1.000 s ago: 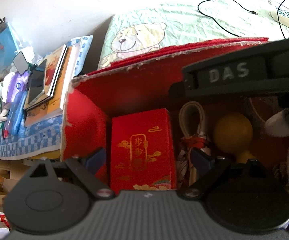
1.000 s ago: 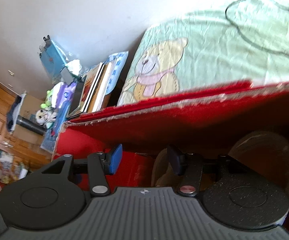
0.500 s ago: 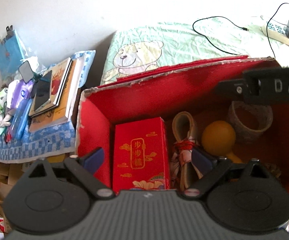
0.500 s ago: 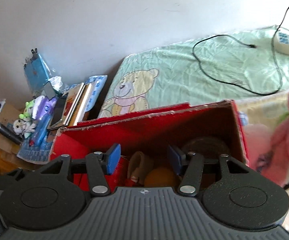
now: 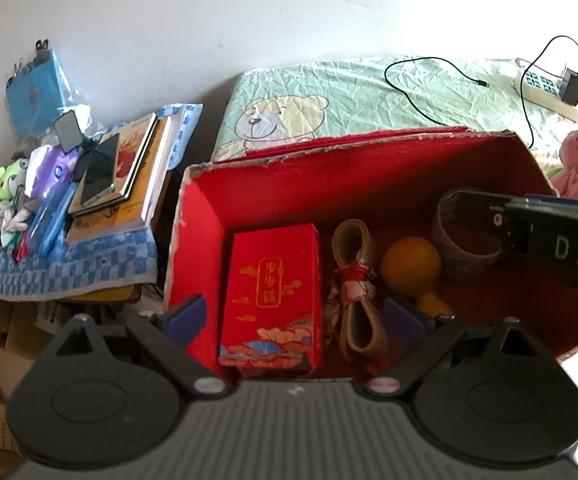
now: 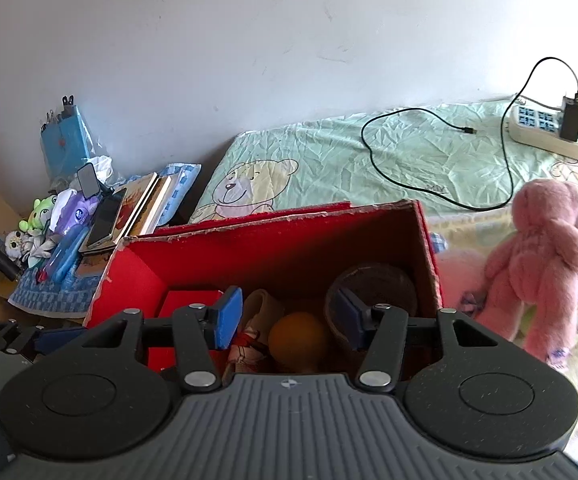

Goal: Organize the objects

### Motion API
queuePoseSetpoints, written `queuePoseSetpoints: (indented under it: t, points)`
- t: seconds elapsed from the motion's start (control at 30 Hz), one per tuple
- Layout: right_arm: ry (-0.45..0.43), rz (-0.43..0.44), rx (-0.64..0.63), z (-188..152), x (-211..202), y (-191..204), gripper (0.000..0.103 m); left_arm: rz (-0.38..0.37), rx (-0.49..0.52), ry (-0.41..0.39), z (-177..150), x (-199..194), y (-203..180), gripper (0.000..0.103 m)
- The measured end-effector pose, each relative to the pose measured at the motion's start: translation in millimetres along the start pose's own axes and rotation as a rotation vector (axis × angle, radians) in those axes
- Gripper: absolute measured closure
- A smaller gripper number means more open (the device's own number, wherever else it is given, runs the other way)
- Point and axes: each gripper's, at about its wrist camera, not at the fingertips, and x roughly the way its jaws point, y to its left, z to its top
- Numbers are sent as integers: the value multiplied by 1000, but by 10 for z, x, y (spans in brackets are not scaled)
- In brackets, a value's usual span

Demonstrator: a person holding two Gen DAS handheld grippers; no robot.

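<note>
While agape, both hand-held grippers point(image 5: 295, 318) point(image 6: 289, 318) overhang the red box point(image 5: 369, 172).

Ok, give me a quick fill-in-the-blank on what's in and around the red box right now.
1. The red packet with gold lettering lies at the ____ end of the open red cardboard box.
2. The round orange ball sits between the tied beige strap bundle and the brown woven ____.
3. Outside the box, on the bed, sits a ____ plush bear.
4. Both the left hand-held gripper and right hand-held gripper are ____.

Missing: left; cup; pink; open
</note>
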Motion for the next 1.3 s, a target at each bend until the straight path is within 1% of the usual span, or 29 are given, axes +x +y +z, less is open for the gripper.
queuePoseSetpoints:
  t: [0.1, 0.17, 0.27, 0.33, 0.47, 0.63, 0.77, 1.03, 1.3]
  points:
    - [-12, -1, -16, -42, -114, -10, 48, -1, -18, -5, -32, -92, -24, 7]
    - [-20, 0, -21, -83, -194, -21, 48, -11, -33, -3, -53, -154, -39, 4]
    - [-32, 5, -20, -123, -316, -66, 48, -28, -50, -8, -92, -258, -54, 4]
    - [-37, 10, -22, -149, -391, -102, 47, -24, -60, -12, -125, -326, -84, 4]
    - [-36, 22, -35, -224, -515, -156, 47, 4, -80, -8, -204, -422, -152, 4]
    - [-32, 49, -54, -313, -668, -206, 47, 60, -96, 13, -327, -484, -251, 4]
    - [-7, 69, -77, -385, -750, -229, 48, 37, -139, 51, -419, -487, -256, 4]
    - [73, 101, -81, -564, -815, -282, 48, 60, -154, 123, -622, -476, -376, 4]
    - [119, 120, -66, -661, -791, -348, 48, 74, -165, 168, -756, -456, -425, 4]
